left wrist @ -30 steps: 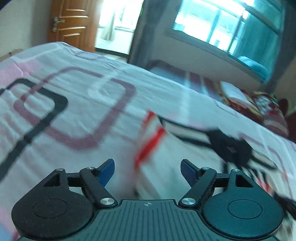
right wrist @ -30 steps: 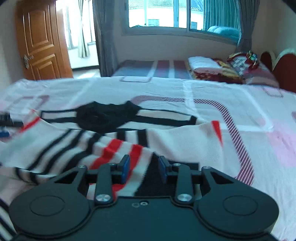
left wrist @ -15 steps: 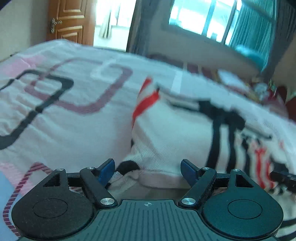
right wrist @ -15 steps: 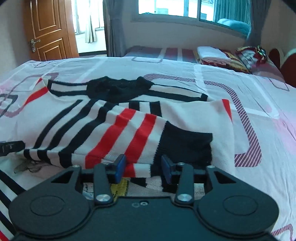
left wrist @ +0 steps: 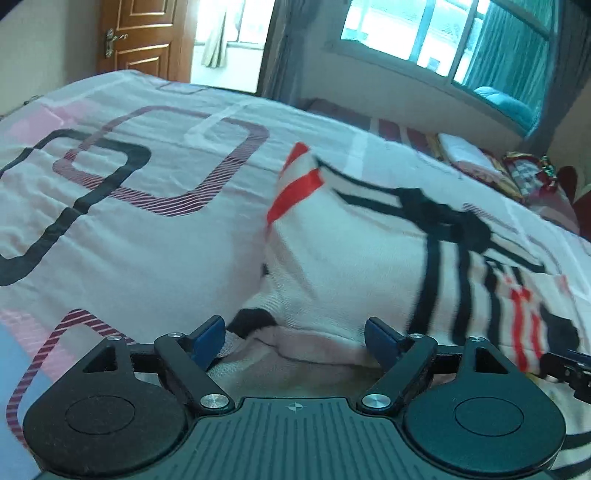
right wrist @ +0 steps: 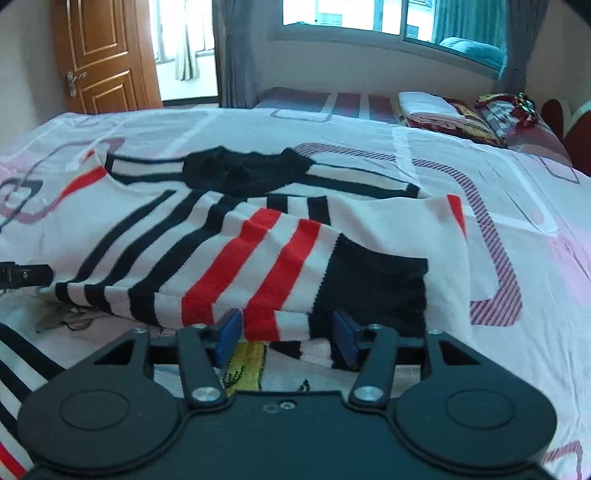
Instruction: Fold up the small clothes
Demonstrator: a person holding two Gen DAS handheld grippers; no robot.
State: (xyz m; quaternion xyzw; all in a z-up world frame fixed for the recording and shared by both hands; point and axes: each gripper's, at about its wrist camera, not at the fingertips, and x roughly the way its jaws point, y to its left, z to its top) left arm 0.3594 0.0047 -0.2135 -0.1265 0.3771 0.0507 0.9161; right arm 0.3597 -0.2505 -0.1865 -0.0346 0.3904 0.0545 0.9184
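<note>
1. Daylight from a wide window [right wrist: 373, 18] fills a bedroom with a brown panelled door [right wrist: 103, 55] at the back left and grey curtains [right wrist: 236, 51] beside the window.
2. A bed [right wrist: 517, 206] under a white and pink sheet printed with rounded-rectangle outlines carries everything in view.
3. Near the bed's far right corner lies a stack of folded bedding [right wrist: 439, 110] in red and white, with a checked bundle [right wrist: 506, 107] just beside it.
4. The striped sweater [right wrist: 258, 236], white with black and red bands and a black collar, lies across the middle of the bed, reaching its near edge; its lower part is folded up over the body, so a doubled layer faces the right camera.
5. The left hand-held gripper [left wrist: 295, 341] is spread wide and holds nothing; the sweater's folded white edge [left wrist: 332, 295] sits between and just ahead of its blue fingertips [left wrist: 208, 338], and whether cloth touches them cannot be told.
6. The right hand-held gripper [right wrist: 286, 334] is partly apart, its blue fingertips [right wrist: 229, 332] standing either side of the folded hem with red and black bands; it does not pinch the cloth.
7. A yellow patch [right wrist: 247, 363] on the sweater's lower layer shows beneath that hem.
8. No boxes, baskets or other containers are in view.
</note>
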